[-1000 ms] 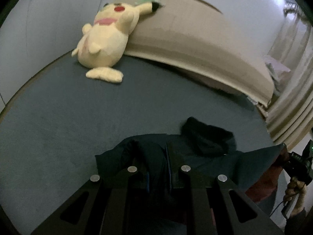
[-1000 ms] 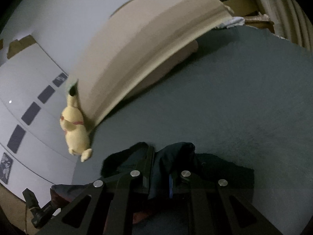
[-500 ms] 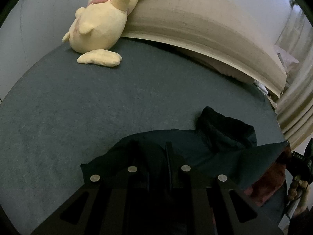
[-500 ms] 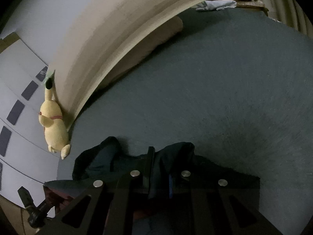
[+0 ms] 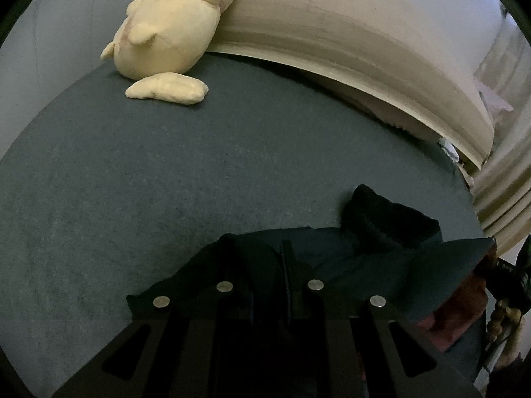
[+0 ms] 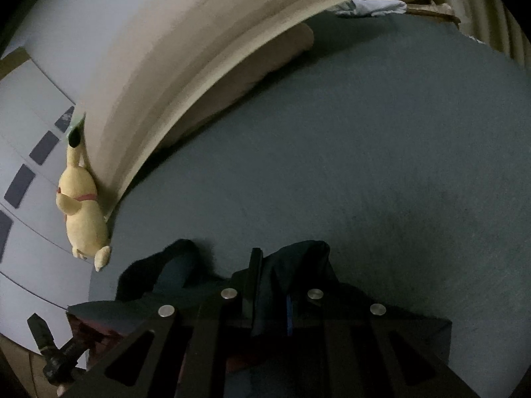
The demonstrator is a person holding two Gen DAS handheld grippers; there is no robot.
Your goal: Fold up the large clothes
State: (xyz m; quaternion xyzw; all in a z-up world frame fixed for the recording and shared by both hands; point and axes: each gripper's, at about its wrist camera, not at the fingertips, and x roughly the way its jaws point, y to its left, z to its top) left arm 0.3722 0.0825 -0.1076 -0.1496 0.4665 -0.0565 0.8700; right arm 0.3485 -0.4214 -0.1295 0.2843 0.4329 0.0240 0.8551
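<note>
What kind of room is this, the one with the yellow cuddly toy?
It looks like a bedroom. A wide bed with a dark blue-grey cover fills the view, a padded beige headboard stands at its far end, and the yellow plush toy leans against it. A dark jacket lies on the bed.

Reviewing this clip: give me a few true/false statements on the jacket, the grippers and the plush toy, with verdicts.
1. Both grippers are shut on the dark jacket. True: left gripper, right gripper.
2. The yellow plush toy lies on top of the jacket. False: it leans on the beige headboard, apart from the jacket.
3. The bed cover is white. False: it is dark blue-grey.
4. The jacket's lining shows red. True.
</note>
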